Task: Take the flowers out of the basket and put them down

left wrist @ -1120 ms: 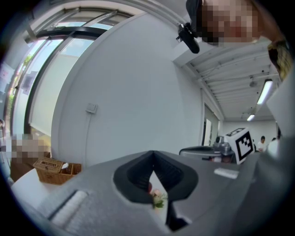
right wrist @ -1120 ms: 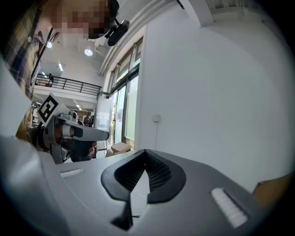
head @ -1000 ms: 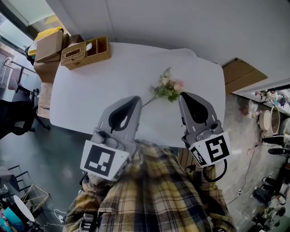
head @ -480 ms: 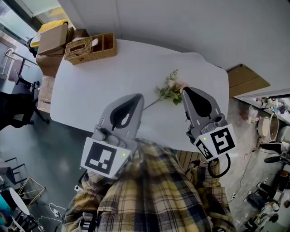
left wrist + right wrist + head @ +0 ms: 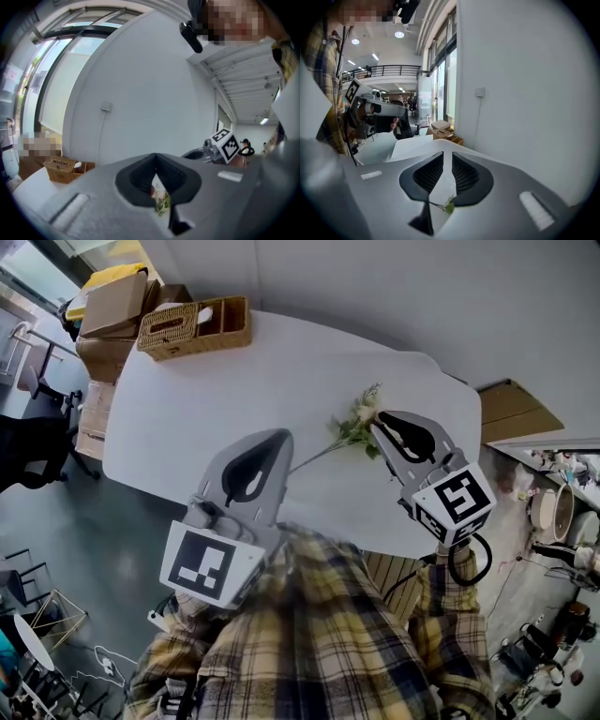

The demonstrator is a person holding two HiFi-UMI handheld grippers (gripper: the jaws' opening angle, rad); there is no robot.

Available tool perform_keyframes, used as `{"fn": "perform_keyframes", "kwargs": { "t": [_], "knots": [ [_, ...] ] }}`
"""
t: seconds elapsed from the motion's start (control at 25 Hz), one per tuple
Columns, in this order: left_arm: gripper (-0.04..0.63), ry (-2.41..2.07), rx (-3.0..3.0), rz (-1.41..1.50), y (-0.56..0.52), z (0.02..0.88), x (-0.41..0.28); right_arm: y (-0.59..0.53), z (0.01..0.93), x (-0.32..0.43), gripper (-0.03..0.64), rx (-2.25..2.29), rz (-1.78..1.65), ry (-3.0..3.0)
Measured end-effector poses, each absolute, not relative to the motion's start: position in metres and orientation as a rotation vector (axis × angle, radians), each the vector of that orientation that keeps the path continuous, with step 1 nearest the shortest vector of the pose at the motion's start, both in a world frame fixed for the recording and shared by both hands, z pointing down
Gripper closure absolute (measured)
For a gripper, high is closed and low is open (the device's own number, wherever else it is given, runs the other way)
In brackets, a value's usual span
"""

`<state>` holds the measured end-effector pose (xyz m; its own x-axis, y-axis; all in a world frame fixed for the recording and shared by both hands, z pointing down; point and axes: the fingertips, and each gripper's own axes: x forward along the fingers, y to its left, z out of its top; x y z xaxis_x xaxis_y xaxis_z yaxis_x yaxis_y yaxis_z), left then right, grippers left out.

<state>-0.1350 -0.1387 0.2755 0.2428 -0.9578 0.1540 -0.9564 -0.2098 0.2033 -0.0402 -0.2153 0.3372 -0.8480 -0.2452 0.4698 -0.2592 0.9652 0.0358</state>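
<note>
A small spray of pink and white flowers (image 5: 359, 426) lies on the white table (image 5: 234, 390), with its thin stem running left towards my left gripper (image 5: 274, 437). My right gripper (image 5: 382, 421) is tilted down over the blooms. Its jaws have just been opening and now stand a little apart. In the right gripper view (image 5: 447, 154) a green leaf and stem (image 5: 447, 206) show low in the gap, unpressed. The left gripper (image 5: 156, 157) is shut and empty, and the flowers (image 5: 161, 199) show through its hollow. The wicker basket (image 5: 195, 326) stands at the table's far left corner.
Cardboard boxes (image 5: 112, 306) are stacked beyond the basket. Dark chairs (image 5: 37, 446) stand on the floor left of the table. A brown board (image 5: 520, 409) lies on the floor at the right. The person's plaid shirt (image 5: 319, 634) fills the foreground.
The right gripper has tipped downward with the flowers, and its jaws have parted slightly. The left gripper has shifted a little.
</note>
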Motion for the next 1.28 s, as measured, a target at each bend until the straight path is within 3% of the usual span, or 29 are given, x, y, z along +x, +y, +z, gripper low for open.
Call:
{"fn": "perform_keyframes", "kwargs": {
  "t": [0.72, 1.28],
  "knots": [
    [0.594, -1.903, 2.063, 0.017, -0.125, 0.301, -0.186, -0.222, 0.428, -0.055, 0.531, -0.114, -0.098, -2.263],
    [0.594, -1.897, 2.001, 0.077, -0.124, 0.323, -0.191, -0.206, 0.520, -0.043, 0.440, -0.410, -0.174, -1.957]
  ]
}}
